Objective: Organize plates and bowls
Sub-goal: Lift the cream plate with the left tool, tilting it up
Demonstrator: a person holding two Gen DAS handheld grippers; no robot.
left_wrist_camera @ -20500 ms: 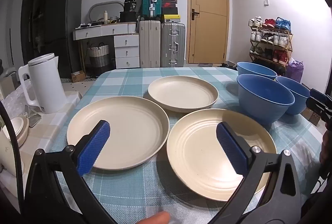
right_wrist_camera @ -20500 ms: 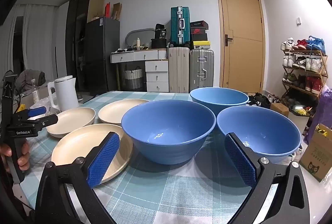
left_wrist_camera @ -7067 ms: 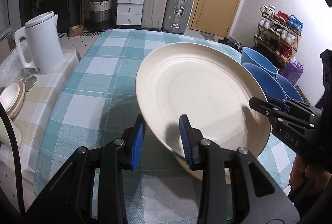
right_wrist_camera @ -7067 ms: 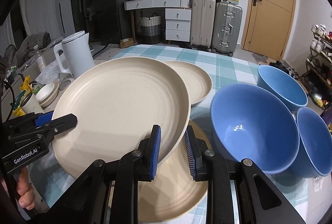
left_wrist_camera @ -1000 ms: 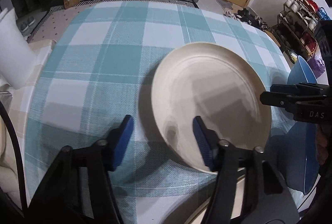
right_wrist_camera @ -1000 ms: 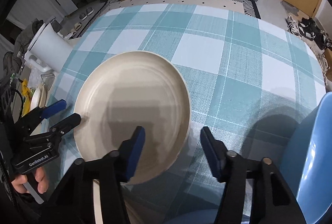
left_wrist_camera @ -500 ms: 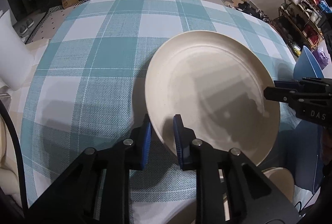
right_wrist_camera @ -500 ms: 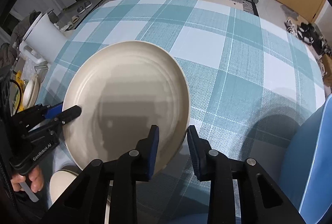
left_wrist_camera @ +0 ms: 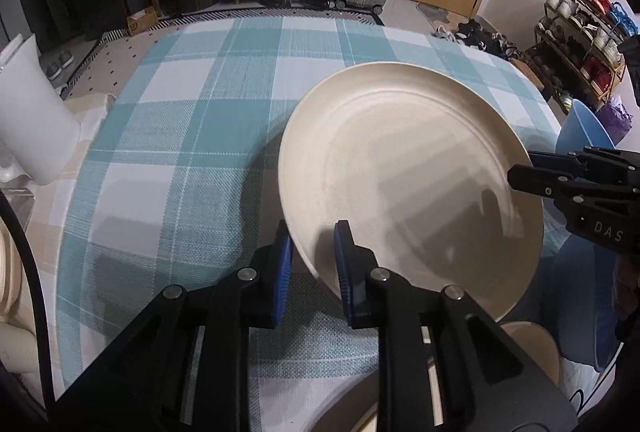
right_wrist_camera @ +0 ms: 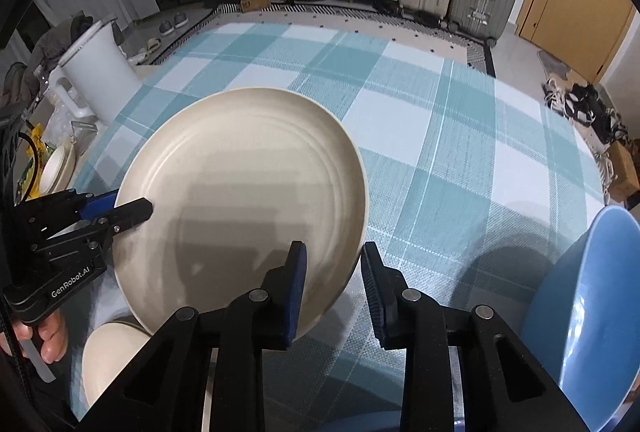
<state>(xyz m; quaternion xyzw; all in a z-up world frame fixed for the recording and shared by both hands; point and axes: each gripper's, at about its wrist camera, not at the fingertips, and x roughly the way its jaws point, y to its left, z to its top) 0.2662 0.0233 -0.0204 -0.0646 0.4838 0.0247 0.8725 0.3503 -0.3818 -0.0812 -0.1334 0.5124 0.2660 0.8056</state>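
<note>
Gripping the round cream-coloured plate [left_wrist_camera: 404,168] at two opposite sides of its rim, the left claw [left_wrist_camera: 310,260] and the right claw [right_wrist_camera: 334,284] carry it together above the counter with the teal and white checked cloth [left_wrist_camera: 192,136]. Each claw is narrow and pinches the rim between its blue pads [left_wrist_camera: 345,264]. The plate is tilted, and its shadow on the cloth suggests that it does not touch the counter.

The plate looks stiff and rather light, probably of a matte plastic or fibre material, so it should not bend in the grip. The surface seems smooth, so a grip with only the pad tips could slip when the plate tilts more. I think the raised rim is the right place to hold, with the pads well over the edge.

Below, near the person, the edge of another cream plate [right_wrist_camera: 112,348] shows, probably the stack where this one should go. A blue bowl [right_wrist_camera: 592,312] stands at the right, near the right claw.
</note>
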